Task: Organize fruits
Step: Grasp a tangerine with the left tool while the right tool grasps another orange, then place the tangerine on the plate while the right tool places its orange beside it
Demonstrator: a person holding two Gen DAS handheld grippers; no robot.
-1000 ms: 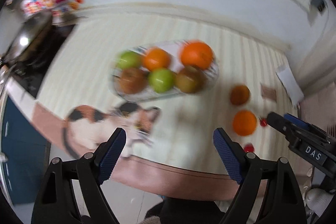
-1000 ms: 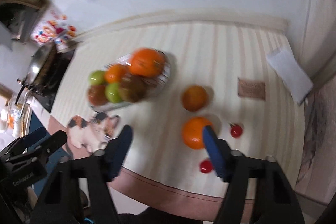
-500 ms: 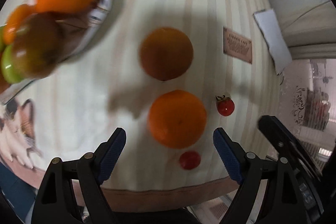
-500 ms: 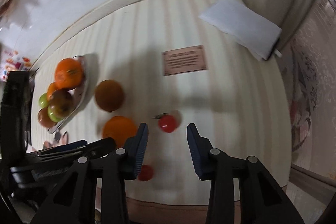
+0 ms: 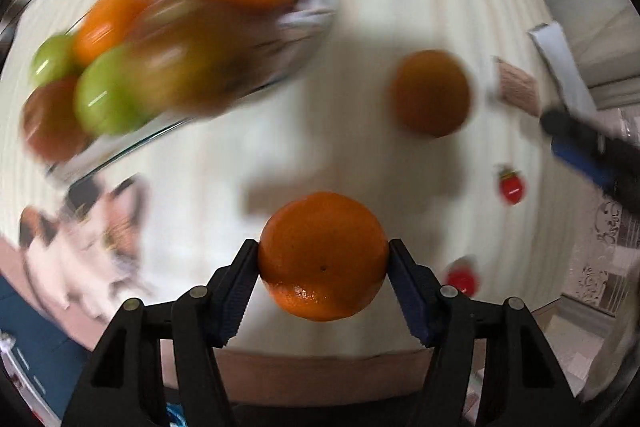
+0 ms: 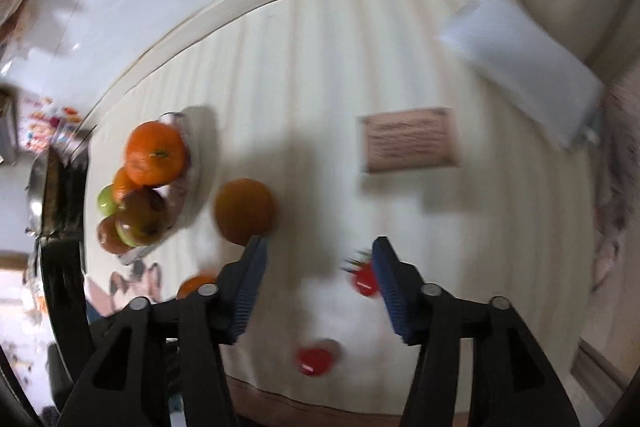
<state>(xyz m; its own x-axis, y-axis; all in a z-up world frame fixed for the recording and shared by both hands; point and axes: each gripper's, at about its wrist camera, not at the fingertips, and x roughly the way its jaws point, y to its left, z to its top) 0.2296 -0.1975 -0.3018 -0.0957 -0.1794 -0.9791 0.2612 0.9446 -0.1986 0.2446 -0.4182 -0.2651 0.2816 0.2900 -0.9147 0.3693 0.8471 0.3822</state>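
Observation:
In the left wrist view a bright orange (image 5: 322,259) sits between the blue pads of my left gripper (image 5: 322,247). Its jaws are closing, and both pads touch the orange's sides just above the striped tablecloth. My right gripper (image 6: 320,243) hovers over the cloth with its jaws opening and only bare cloth in the middle of the gap. A cherry tomato (image 6: 362,281) lies against the inner side of its right finger (image 6: 390,279), not pressed. A second tomato (image 6: 316,361) lies nearer the table edge. A darker orange (image 6: 245,211) rests by the left fingertip. The fruit plate (image 6: 192,163) holds several oranges and apples.
A brown card (image 6: 410,141) and a white folded sheet (image 6: 520,67) lie at the far right of the table. A cat picture (image 5: 88,247) is printed on the cloth near the front edge. A dark stove with a pan (image 6: 52,195) stands left of the table.
My left gripper came down over the bright orange and closed onto it. My right gripper moved down toward the cherry tomato, and its jaws stand wider than half a second ago.

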